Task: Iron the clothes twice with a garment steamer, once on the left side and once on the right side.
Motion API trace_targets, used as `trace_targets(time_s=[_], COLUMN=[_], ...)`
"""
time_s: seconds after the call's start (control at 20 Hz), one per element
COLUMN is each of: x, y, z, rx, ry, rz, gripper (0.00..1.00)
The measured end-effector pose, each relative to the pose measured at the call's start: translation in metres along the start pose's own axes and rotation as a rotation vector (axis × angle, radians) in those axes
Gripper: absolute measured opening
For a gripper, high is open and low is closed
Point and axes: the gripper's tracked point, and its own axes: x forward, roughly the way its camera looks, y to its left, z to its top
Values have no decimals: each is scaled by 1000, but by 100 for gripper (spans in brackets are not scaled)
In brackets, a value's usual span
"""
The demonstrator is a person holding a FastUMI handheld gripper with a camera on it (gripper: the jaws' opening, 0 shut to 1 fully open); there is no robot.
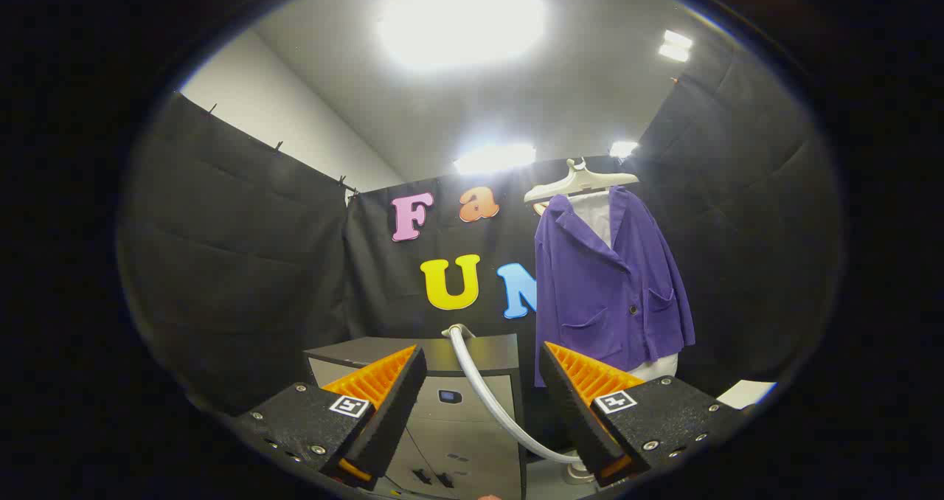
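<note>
Your gripper (483,404) has its fingers spread wide with nothing held between them. The risk from here is the grey hose (490,397), which curves from the top of the steamer cabinet (442,382) down through the gap between the fingers: close or sweep carelessly and you could snag or pinch it, dragging the unit instead of gripping a steamer head. I cannot make out that head in the lower centre of the frame. The purple jacket (608,293) hangs on a pale hanger (579,181) right of centre, well beyond the right finger and above it.
</note>
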Motion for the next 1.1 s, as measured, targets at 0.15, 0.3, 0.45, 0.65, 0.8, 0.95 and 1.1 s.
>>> trace_targets(time_s=[0.15,0.3,0.45,0.65,0.8,0.95,1.1], x=[1,2,3,7,7,8,9], y=[0,1,4,7,9,11,13], z=[2,2,1,0,-2,-3,-4], rx=[-5,-7,-10,-13,-15,-19,-21], ry=[-6,-8,-7,-7,-7,-4,-3], rz=[-2,-2,-3,-4,-3,-2,-3], gripper=[94,94,94,94,94,95,95])
